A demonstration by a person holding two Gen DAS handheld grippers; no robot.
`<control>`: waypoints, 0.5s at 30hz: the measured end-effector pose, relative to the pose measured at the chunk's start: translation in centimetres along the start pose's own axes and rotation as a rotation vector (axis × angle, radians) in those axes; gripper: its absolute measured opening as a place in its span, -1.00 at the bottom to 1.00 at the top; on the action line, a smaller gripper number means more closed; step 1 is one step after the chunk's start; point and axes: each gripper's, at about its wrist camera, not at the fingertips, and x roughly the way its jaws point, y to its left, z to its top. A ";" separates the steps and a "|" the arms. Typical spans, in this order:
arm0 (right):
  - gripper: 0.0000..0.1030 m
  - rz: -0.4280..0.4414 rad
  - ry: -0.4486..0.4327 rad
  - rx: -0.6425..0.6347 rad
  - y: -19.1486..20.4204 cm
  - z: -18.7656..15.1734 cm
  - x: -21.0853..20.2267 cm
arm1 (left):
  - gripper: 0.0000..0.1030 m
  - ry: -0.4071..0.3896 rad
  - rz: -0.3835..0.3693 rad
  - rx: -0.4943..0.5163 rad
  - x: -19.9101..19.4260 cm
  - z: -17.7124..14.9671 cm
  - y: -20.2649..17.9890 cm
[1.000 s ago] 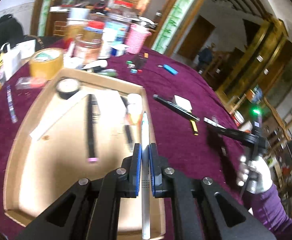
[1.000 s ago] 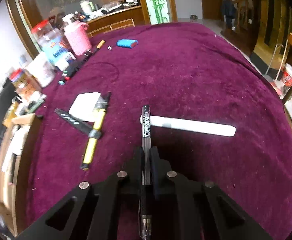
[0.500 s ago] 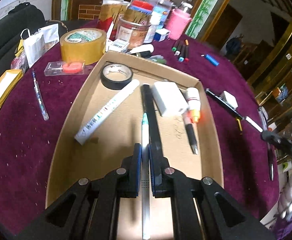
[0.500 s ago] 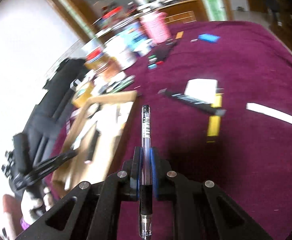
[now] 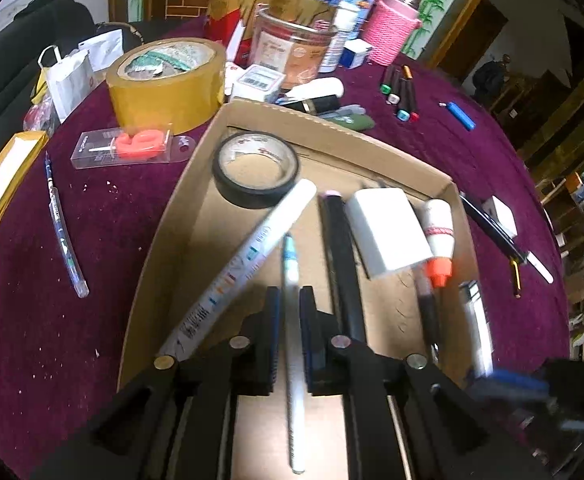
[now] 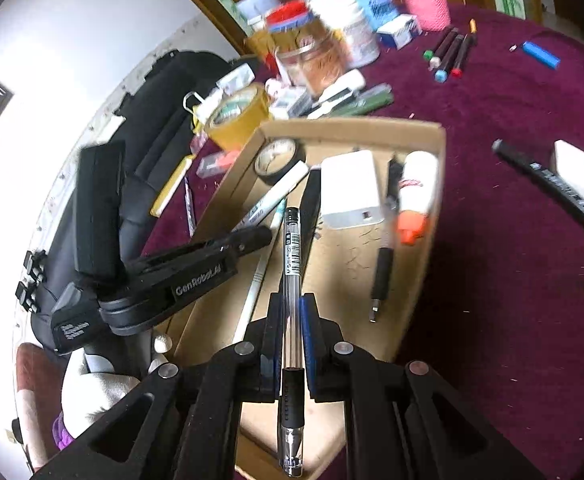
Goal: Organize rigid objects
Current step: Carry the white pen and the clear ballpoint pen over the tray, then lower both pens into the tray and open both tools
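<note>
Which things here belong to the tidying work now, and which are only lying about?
Job: white pen between left hand-held gripper jaws; clear pen in right hand-held gripper; cardboard tray.
Lying about: brown tape roll; pink jar; blue lighter.

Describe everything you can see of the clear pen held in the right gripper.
The clear pen is a slim gel pen: see-through plastic barrel with a barcode label, black ribbed grip section and a metal tip pointing back toward the camera. It lies along the right gripper, clamped between both blue-padded fingers, its far end reaching out above the cardboard tray. Nothing else visibly touches it.
</note>
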 end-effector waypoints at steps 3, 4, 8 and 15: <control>-0.81 -0.022 0.026 -0.004 0.1 0.1 1.5 | -0.39 0.008 -0.039 -0.031 0.1 0.0 0.8; -0.81 -0.037 0.036 -0.007 0.1 0.1 2.1 | -0.32 0.005 -0.048 -0.033 -0.1 -0.2 0.8; -0.81 -0.087 0.047 -0.019 0.3 0.4 3.4 | 0.17 -0.071 -0.073 -0.034 -2.8 -1.2 1.1; -0.80 -0.132 0.061 -0.015 -0.3 0.8 4.7 | 0.43 -0.214 -0.107 -0.106 -8.1 -3.7 2.9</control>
